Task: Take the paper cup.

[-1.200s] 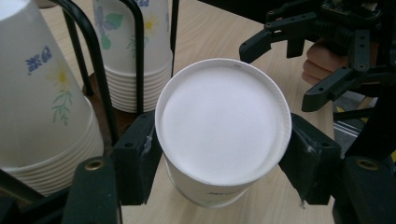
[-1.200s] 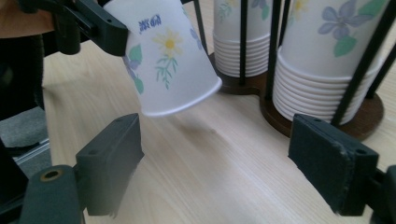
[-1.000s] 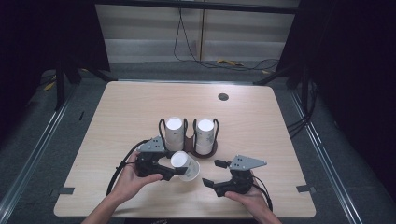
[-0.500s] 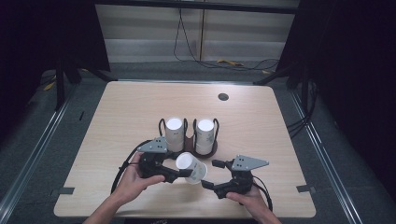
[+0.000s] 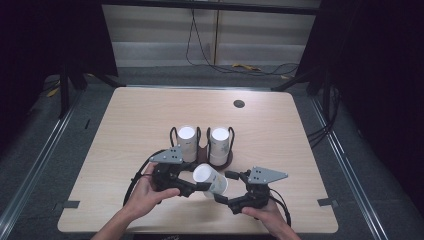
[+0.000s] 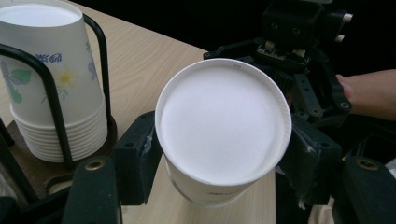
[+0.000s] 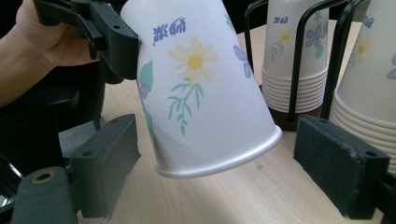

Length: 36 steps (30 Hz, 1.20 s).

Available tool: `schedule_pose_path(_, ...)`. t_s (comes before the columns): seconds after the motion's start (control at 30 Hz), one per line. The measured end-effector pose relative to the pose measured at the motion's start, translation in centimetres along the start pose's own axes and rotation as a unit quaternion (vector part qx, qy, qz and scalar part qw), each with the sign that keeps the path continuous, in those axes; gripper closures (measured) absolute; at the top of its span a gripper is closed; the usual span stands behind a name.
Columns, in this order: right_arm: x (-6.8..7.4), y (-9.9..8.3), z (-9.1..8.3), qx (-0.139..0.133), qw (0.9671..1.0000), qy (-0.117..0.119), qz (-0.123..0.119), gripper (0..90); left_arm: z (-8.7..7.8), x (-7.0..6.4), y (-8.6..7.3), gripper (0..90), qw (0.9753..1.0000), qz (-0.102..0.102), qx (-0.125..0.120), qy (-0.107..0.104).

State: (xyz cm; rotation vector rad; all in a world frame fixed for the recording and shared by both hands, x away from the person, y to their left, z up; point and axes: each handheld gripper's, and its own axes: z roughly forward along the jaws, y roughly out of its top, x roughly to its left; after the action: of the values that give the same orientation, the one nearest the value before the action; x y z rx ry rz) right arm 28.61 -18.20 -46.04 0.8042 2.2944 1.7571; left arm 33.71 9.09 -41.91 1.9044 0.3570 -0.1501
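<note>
A white paper cup with a flower print (image 5: pixel 210 179) hangs upside down and tilted above the table's front. My left gripper (image 5: pixel 199 184) is shut on it; in the left gripper view its jaws press both sides of the cup (image 6: pixel 223 123), whose flat bottom faces the camera. My right gripper (image 5: pixel 225 187) is open. In the right gripper view the cup's wall and rim (image 7: pixel 201 84) sit between its spread jaws, apart from both pads. Behind, two stacks of the same cups (image 5: pixel 187 141) (image 5: pixel 220 143) stand upside down in a black wire holder (image 6: pixel 100 60).
The wooden table (image 5: pixel 140 120) has a dark round grommet (image 5: pixel 239 103) near its back edge. Both hands rest close to the front edge. The cup holder stands just behind the grippers. Dark floor and cables surround the table.
My left gripper has carried the cup to the right, into the gap between the right gripper's jaws. The right gripper has stayed about where it was.
</note>
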Motion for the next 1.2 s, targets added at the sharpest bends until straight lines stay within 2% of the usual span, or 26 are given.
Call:
schedule_pose_path(0.1,0.05,-0.04,0.12,0.001,1.0,0.004,0.0,14.1,0.12,-0.17,0.06,34.8,1.0,0.001,0.0,-0.006)
schedule_pose_path(0.2,0.05,-0.1,0.29,0.005,0.9999,0.013,-0.003,14.3,0.27,-0.35,0.08,34.8,0.9999,0.009,0.005,-0.004)
schedule_pose_path(0.4,0.13,-0.2,0.49,0.008,0.9998,0.017,-0.004,14.5,0.62,-0.5,0.04,34.8,0.9999,0.003,0.006,-0.015)
schedule_pose_path(0.77,0.25,-0.37,0.66,0.012,0.9996,0.026,-0.007,21.4,0.63,-0.17,-0.2,34.7,0.9995,-0.01,-0.004,-0.029)
schedule_pose_path(1.03,0.22,-0.42,0.69,0.026,0.999,0.031,-0.019,25.4,0.67,-0.03,-0.39,33.3,0.9996,-0.003,0.006,-0.027)
schedule_pose_path(1.13,0.25,-0.41,0.71,0.028,0.9988,0.034,-0.02,26.1,0.85,-0.02,-0.41,24.8,0.9996,-0.008,0.01,-0.025)
schedule_pose_path(1.2,0.3,-0.43,0.73,0.033,0.9987,0.034,-0.019,26.3,0.92,-0.03,-0.44,23.7,0.9996,-0.006,0.015,-0.024)
